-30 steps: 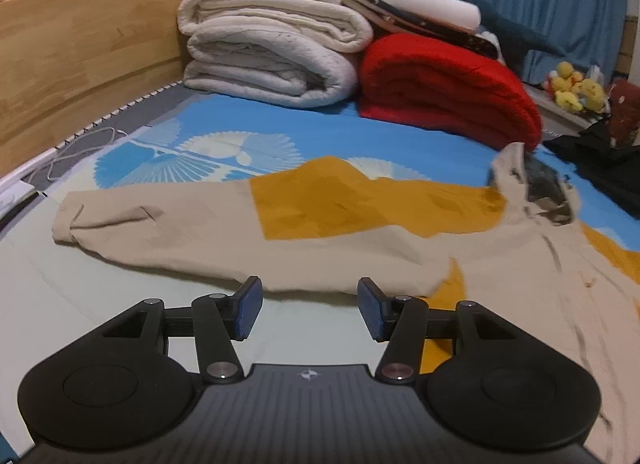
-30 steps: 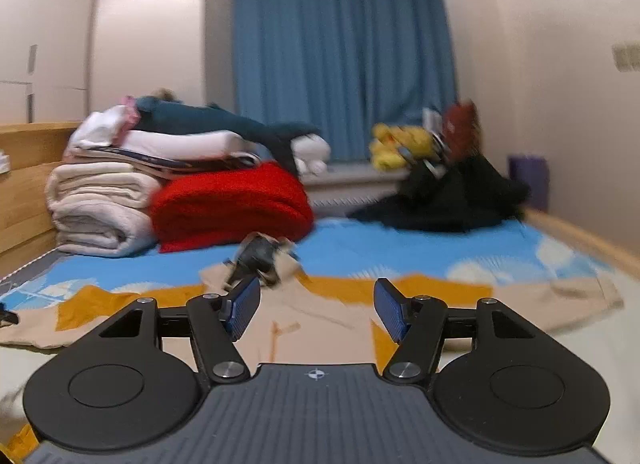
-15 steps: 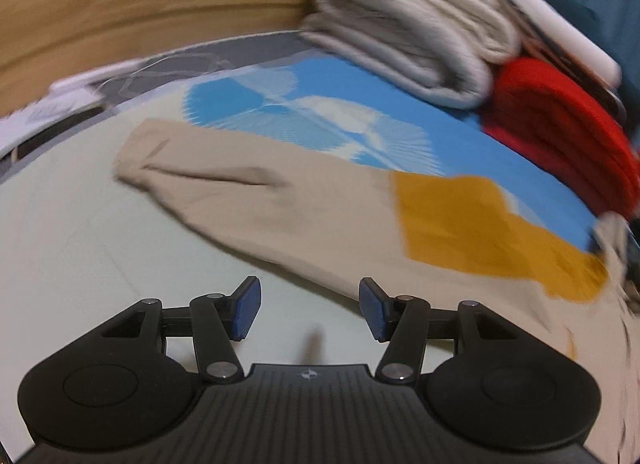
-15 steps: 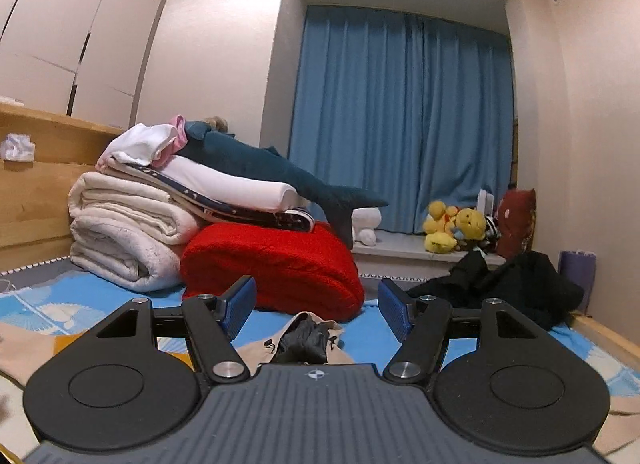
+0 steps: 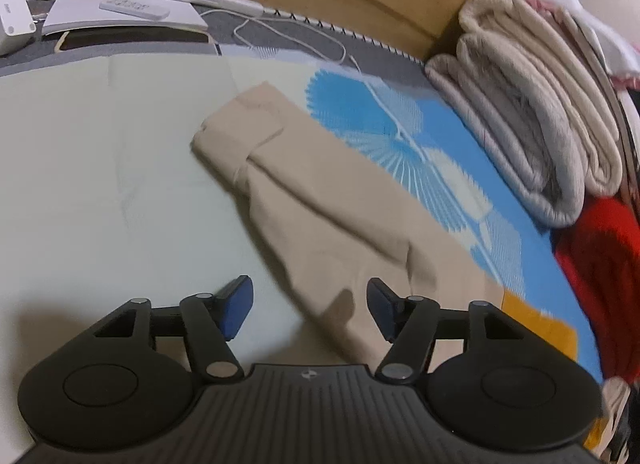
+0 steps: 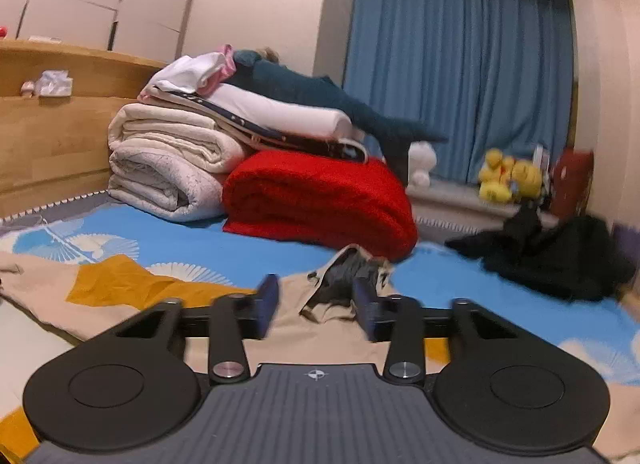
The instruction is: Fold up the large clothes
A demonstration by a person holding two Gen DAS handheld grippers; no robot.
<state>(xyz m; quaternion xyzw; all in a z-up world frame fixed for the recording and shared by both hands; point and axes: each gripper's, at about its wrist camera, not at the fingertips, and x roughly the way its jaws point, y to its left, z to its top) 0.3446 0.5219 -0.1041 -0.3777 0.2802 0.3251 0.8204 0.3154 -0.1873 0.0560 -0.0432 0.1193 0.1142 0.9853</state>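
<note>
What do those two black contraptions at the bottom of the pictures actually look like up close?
Both look the same. The left gripper and right gripper each have a ribbed black body bearing a small round emblem, two round black discs, jointed black arms with silver pins, and two fingers tipped with blue pads. No cables or sleeves show.

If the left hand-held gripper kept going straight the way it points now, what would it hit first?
Most likely the beige sleeve of the garment lying on the bed: the left hand-held gripper is angled down at it, jaws open with nothing between them. Depth is unclear.
</note>
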